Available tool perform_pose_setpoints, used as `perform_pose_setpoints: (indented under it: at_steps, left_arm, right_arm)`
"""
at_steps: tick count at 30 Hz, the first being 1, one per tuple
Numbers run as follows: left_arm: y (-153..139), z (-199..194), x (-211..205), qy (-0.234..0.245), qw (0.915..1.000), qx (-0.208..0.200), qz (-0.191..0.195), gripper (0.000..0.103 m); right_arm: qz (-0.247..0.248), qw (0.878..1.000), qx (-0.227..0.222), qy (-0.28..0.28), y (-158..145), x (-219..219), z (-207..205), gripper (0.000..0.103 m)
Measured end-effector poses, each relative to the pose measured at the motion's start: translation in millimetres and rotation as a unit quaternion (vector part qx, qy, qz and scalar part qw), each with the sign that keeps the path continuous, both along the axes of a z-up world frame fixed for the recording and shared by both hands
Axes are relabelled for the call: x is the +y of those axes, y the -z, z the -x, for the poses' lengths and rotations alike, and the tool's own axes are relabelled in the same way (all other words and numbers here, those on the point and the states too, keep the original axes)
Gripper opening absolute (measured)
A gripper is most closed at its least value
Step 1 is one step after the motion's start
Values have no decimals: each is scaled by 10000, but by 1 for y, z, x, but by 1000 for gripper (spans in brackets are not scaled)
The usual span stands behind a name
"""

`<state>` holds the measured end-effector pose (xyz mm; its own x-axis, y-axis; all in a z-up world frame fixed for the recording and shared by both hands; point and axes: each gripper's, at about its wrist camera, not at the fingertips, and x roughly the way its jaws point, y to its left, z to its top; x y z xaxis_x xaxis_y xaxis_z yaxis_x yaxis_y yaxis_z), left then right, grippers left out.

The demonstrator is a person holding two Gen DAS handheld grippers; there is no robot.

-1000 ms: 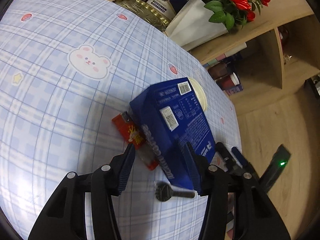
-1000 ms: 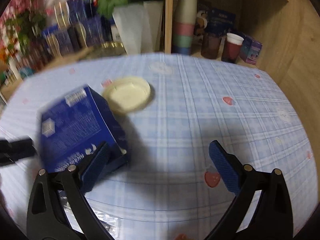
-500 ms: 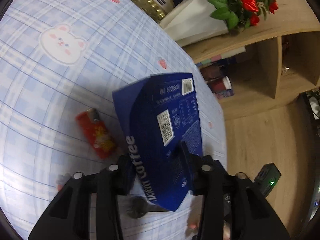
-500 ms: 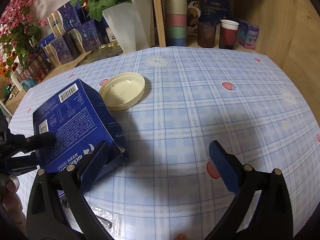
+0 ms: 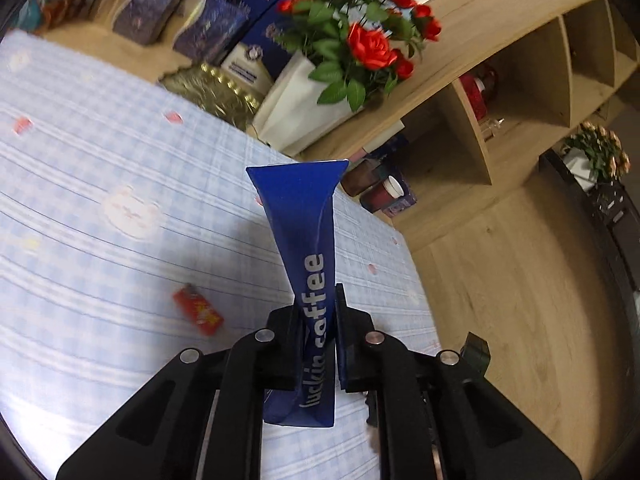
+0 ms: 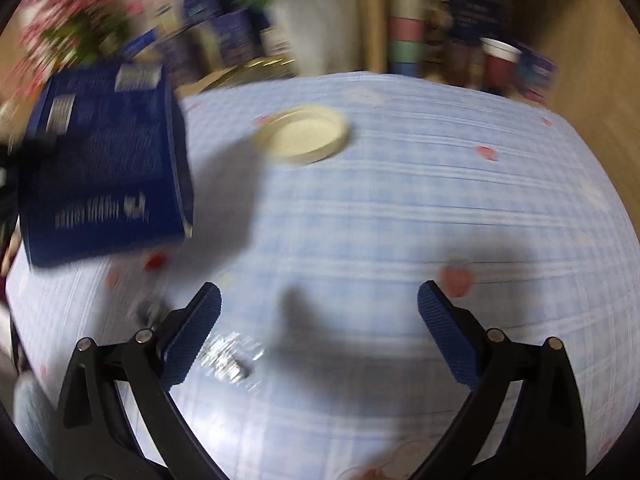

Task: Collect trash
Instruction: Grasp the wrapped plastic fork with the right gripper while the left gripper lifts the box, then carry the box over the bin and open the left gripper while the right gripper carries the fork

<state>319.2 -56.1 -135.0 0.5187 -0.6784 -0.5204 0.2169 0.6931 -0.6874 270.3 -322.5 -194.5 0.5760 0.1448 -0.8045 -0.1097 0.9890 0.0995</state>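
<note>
My left gripper is shut on a blue coffee carton, squashed flat between the pads and lifted off the table. The same blue coffee carton hangs in the air at the left of the blurred right wrist view. A red lighter lies on the blue checked tablecloth left of the carton. My right gripper is open over the cloth with nothing between its fingers. A cream round lid rests farther back, and a crinkled silver wrapper lies beside the left fingertip.
A white pot of red roses and blue gift boxes stand behind the table. A wooden shelf unit holds cups at the back right. The table edge drops to wooden floor on the right.
The left gripper closed on the blue carton, crushed it flat and raised it off the table. The right gripper shifted sideways over the cloth, still open; the silver wrapper now shows by its left finger.
</note>
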Motion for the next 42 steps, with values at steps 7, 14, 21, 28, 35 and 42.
perform_pose_setpoints:
  at_steps: [7,14,21,28,35,42]
  left_arm:
    - [-23,44,60,-114,9988,-219,-422,12]
    - [-30,89,118,-331,9961,-218,-792,12]
    - [-24,123,145,-383,9942,-77,-1004,12]
    - [-32,154,146,-127,9948,-164,-997,12]
    - [-38,190,127,296,9932,-289,-1087,12]
    - [-33,230,111,647,9906,-305,-1163,12]
  right_arm:
    - [347,9894,48,-1406,4,59,17,96]
    - [473,9835,406,-1699,20,84,11,78]
    - [449,9849,461,-1607,18,88,18,22]
    - [2,9904,256,-1357,-1,84,50,14]
    - [-877,9908,-191,-1008,-24,83,101,14]
    - [-1434,9862,-482,-668,-27,83,167,14]
